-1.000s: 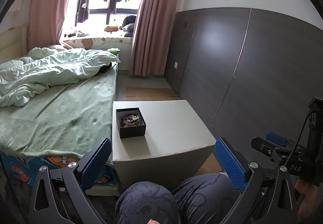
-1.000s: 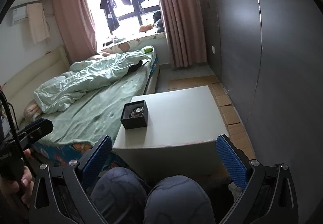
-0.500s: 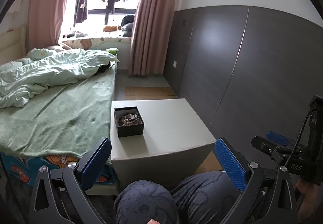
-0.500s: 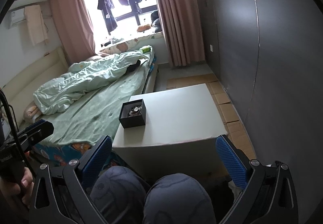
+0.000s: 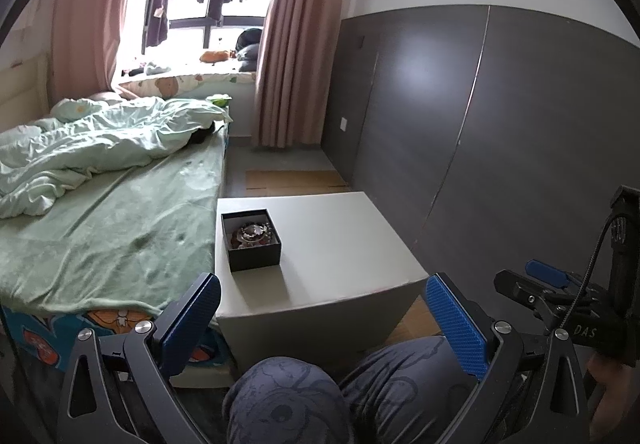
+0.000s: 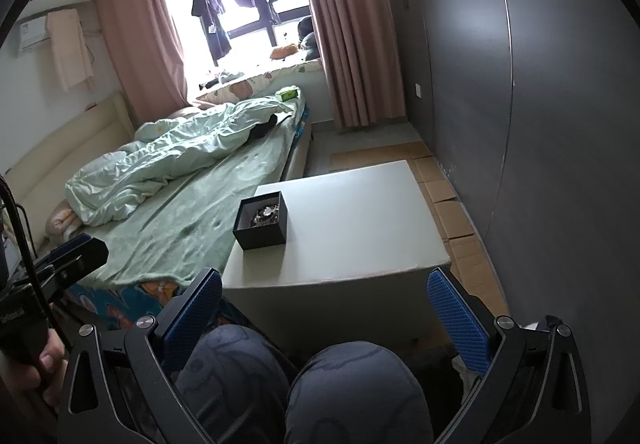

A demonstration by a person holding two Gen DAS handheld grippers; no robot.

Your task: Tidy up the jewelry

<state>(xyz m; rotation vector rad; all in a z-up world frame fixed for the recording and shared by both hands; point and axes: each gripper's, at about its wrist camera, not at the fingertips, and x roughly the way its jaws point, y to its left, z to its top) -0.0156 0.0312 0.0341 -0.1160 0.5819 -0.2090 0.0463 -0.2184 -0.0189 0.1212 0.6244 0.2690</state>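
A small black open box (image 5: pixel 253 239) (image 6: pixel 262 219) sits near the left edge of a white table (image 5: pixel 340 244) (image 6: pixel 352 228). Inside it lies a tangle of beaded jewelry (image 5: pixel 250 234) (image 6: pixel 266 214). My left gripper (image 5: pixel 320 320) hovers well short of the table, above the person's knees, wide open with nothing between its blue pads. My right gripper (image 6: pixel 324 320) is held the same way, open and empty. Each gripper shows at the edge of the other's view.
A bed (image 5: pixel 100 224) with a green sheet and rumpled quilt runs along the table's left side. A dark grey wall panel (image 5: pixel 500 124) stands close on the right. The person's knees (image 6: pixel 320 384) fill the foreground. Cardboard sheets (image 6: pixel 444 196) lie on the floor.
Both views have shifted slightly, with the table and box drifting a little left and nearer. Both grippers stay open and empty.
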